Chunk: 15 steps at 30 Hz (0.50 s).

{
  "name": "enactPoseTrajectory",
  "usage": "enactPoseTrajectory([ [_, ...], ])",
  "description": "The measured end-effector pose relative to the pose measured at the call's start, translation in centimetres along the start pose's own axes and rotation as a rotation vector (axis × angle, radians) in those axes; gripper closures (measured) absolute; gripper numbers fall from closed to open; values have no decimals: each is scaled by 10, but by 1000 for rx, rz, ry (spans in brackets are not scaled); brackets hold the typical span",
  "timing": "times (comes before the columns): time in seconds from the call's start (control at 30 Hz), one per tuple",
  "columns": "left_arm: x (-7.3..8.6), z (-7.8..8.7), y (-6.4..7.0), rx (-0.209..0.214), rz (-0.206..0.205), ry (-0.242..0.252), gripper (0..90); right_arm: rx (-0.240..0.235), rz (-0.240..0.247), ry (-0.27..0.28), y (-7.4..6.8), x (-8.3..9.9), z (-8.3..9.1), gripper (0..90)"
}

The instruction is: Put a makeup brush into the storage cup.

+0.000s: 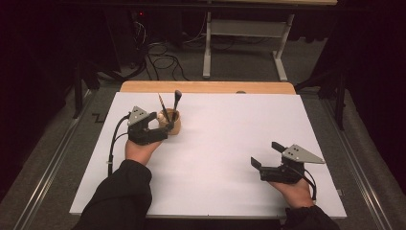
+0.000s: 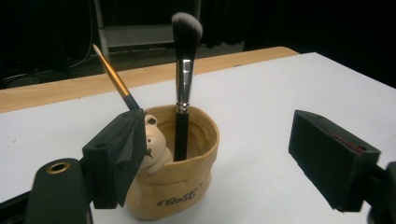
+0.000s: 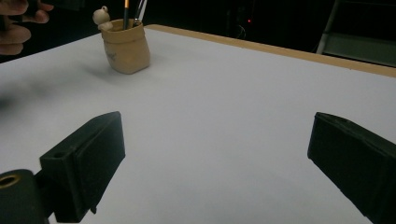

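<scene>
A tan pot shaped like a sack, with a small bear figure on its rim, stands at the back left of the white board. In it stand a black-handled makeup brush and a thin gold-handled paint brush, both upright and leaning slightly. My left gripper is open right at the pot; its left jaw overlaps the pot's side and its right jaw stands well clear. Whether a jaw touches the pot I cannot tell. My right gripper rests open near the front right, holding nothing, far from the pot.
A wooden table edge runs behind the board. Beyond it are a white desk frame and cables on the floor. The person's left hand appears at the top left of the right gripper view.
</scene>
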State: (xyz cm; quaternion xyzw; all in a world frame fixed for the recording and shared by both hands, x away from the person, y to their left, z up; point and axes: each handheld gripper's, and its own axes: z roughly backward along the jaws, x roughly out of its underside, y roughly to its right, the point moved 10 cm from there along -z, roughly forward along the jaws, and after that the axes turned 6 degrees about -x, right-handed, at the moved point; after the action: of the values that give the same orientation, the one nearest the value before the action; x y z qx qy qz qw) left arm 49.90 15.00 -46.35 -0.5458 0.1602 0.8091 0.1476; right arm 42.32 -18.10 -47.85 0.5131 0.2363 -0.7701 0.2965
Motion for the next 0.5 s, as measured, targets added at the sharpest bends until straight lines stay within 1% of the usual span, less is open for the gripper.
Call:
enactPoseTrajectory([
  [0.1,3,5,1,7,1,-6,175,1,-3,1,0,0,1,47],
  [0.23,7,14,0,-1,-12,-10,146,2,-4,1,1,0,1,44],
  [0.33,13,19,0,2,-16,-34,96,4,-6,4,1,-1,1,42],
  [0.4,16,23,-1,4,-24,-39,69,4,-7,6,1,-1,1,42],
  [0.5,25,29,1,21,-37,-65,29,5,-7,7,1,-1,2,40],
])
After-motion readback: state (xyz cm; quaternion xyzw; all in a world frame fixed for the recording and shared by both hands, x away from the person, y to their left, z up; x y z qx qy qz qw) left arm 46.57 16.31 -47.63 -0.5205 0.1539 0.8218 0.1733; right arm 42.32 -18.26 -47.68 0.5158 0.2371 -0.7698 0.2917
